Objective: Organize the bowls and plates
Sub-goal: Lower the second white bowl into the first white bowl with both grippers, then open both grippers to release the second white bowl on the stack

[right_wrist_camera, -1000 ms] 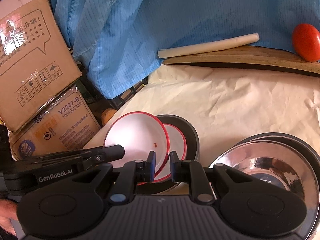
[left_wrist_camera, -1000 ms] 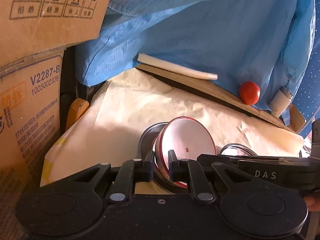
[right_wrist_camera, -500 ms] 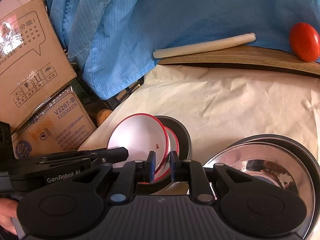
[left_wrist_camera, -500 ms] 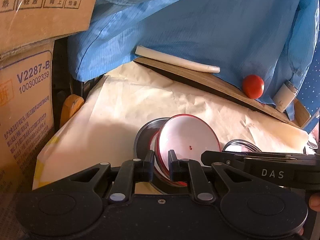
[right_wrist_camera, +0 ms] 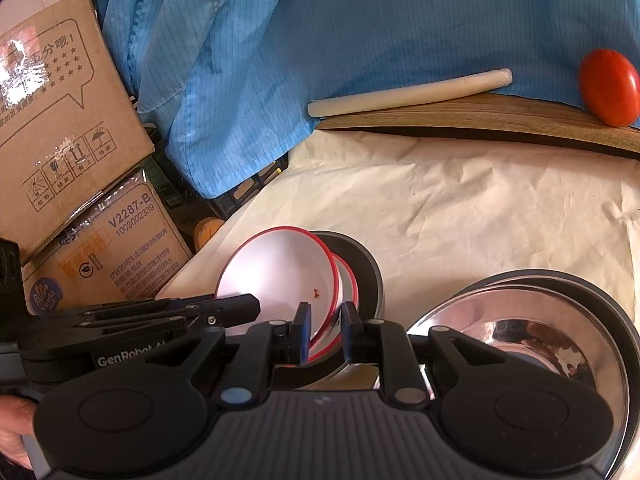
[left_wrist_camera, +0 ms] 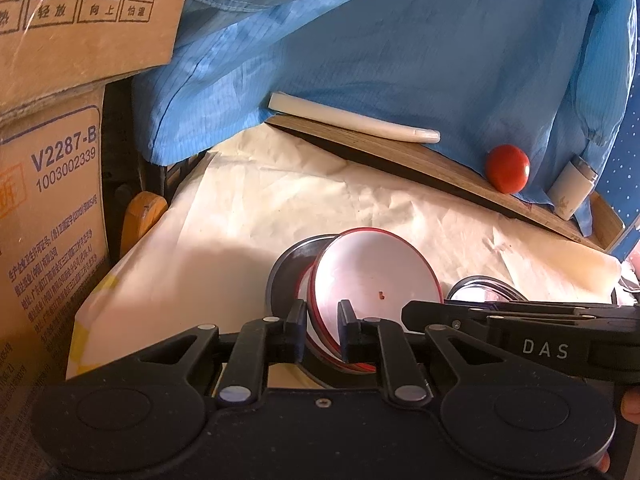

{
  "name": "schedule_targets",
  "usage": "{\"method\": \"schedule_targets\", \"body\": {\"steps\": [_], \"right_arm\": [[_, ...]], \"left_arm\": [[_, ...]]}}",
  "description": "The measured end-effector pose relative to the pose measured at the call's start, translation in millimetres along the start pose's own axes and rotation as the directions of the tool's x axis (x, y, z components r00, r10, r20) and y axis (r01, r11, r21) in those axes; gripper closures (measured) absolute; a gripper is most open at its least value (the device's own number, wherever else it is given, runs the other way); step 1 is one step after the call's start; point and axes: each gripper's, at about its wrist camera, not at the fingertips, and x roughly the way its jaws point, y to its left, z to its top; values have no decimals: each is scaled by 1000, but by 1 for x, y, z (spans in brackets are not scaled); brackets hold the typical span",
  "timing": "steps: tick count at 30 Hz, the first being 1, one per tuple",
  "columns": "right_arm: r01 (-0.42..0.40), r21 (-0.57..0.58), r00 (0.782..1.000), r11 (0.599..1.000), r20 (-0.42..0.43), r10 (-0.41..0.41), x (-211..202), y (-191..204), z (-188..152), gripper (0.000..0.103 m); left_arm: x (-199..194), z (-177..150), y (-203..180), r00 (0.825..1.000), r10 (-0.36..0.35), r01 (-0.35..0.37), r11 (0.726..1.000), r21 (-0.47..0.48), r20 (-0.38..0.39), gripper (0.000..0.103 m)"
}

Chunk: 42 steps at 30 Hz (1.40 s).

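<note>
Two hand-held grippers meet on one item: a white bowl with a red rim [left_wrist_camera: 374, 276], tilted up on edge. Left hand-held gripper [left_wrist_camera: 322, 330]: clenched on the bowl's near rim, pads on either side of it. Right hand-held gripper [right_wrist_camera: 325, 334]: likewise clamped on the rim of the same bowl [right_wrist_camera: 280, 272], from the opposite side; in the left wrist view its black body crosses at lower right. Location of bowl: leaning over a second red-rimmed white dish [right_wrist_camera: 347, 280], which sits inside a dark grey pan [right_wrist_camera: 366, 264]; whether the tilted bowl touches the dish below cannot be told. Beside the stack, to its right in the right wrist view: a shiny steel bowl [right_wrist_camera: 516, 332] nested in a dark-rimmed one. Surface: bench covered with creased cream paper [left_wrist_camera: 300, 200]. Far edge: a wooden board [left_wrist_camera: 400, 156] carrying a white stick [left_wrist_camera: 352, 122] and a red tomato [left_wrist_camera: 507, 168]; a small white bottle [left_wrist_camera: 572, 188] just beside the tomato. Backdrop: blue cloth [left_wrist_camera: 400, 48] draped behind the board. Left margin: stacked cardboard boxes [left_wrist_camera: 48, 184] with printed labels.
</note>
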Motion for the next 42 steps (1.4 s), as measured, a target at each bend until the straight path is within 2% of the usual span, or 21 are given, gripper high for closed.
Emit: {"method": "schedule_targets", "body": {"steps": [14, 21, 28, 35, 38, 39, 40, 41, 42], "right_arm": [[-1, 2, 1000, 1000, -2, 1, 0, 0, 0, 83], [0, 3, 1000, 1000, -3, 0, -1, 0, 1, 75], [-3, 0, 1000, 1000, -5, 3, 0, 0, 3, 75], [-13, 9, 1000, 1000, 4, 13, -4, -1, 1, 71], [-25, 8, 1000, 1000, 18, 24, -10, -2, 0, 62], [-24, 6, 999, 1000, 25, 24, -13, -2, -1, 54], [-17, 1, 999, 1000, 33, 17, -16, -2, -2, 48], [-7, -8, 999, 1000, 43, 7, -19, -2, -3, 47], [2, -16, 999, 1000, 50, -2, -23, -2, -4, 44]], "left_arm": [[0, 1, -1, 1000, 1, -1, 1000, 0, 0, 84], [0, 1, 0, 1000, 5, -5, 1000, -4, -3, 83], [1, 2, 2, 1000, 7, -7, 1000, -18, -5, 83], [-4, 1, 0, 1000, 8, -8, 1000, -17, 14, 64], [-6, 1, -2, 1000, 0, 0, 1000, -22, 23, 53], [-7, 1, -2, 1000, -1, 1, 1000, -25, 27, 51], [-9, 2, -3, 999, 7, -7, 1000, -26, 33, 41], [-10, 2, -4, 999, 21, -20, 999, -31, 42, 31], [-12, 2, -3, 998, 30, -28, 999, -38, 53, 28]]}}
